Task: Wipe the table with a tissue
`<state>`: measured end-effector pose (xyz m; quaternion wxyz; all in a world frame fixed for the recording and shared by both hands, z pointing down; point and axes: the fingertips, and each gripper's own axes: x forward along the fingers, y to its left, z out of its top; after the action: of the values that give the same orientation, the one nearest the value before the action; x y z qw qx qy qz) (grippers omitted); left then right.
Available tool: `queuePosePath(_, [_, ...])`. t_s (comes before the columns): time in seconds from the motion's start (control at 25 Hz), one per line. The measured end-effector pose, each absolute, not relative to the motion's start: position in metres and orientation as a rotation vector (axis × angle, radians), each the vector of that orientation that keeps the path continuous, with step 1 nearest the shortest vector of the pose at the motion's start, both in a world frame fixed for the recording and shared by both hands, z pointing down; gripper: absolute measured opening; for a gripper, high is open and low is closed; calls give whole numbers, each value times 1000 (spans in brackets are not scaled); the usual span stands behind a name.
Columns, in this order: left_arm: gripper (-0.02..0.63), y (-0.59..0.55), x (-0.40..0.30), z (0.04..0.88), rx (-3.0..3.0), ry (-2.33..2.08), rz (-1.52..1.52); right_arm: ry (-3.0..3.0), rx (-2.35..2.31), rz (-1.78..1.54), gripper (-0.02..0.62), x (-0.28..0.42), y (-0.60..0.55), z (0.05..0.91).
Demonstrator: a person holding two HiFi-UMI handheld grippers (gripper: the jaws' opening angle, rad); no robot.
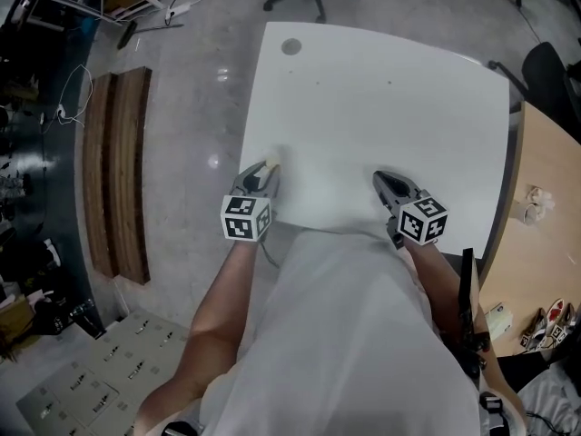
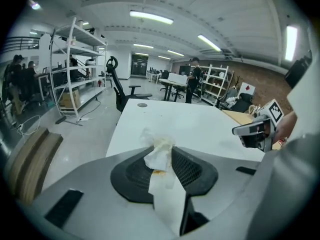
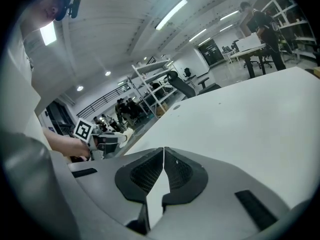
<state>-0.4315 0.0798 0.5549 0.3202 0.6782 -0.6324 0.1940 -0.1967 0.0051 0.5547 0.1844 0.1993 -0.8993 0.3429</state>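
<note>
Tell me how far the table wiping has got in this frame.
Done: the tissue is clamped in the left gripper. In hand: that gripper is at the near left corner of the white table, though contact with the top can't be confirmed. Left: seemingly the whole top, since no wipe marks show. The right gripper is shut and empty.

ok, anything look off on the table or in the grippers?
Nothing is spilled or damaged. The tissue clamped in the left gripper is crumpled and has a small yellow-brown stain. The white table shows only two tiny dark specks toward its far end. A crumpled white wad lies on the wooden desk beside it.
</note>
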Motion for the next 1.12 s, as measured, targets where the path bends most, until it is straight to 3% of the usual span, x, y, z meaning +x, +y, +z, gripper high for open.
queuePosePath(0.44, [106,-13,-474,622,1716,-1553,725,-2485,712,999,17,-177,3,558])
queuePosePath(0.92, [106,-115,-492,616,1854,-1489,764,-2427,844,1018,17,-155,5,562])
queuePosePath(1.12, [106,-151,-507,621,1921,-1410,962,-2395,917,1036,17,-147,13,564])
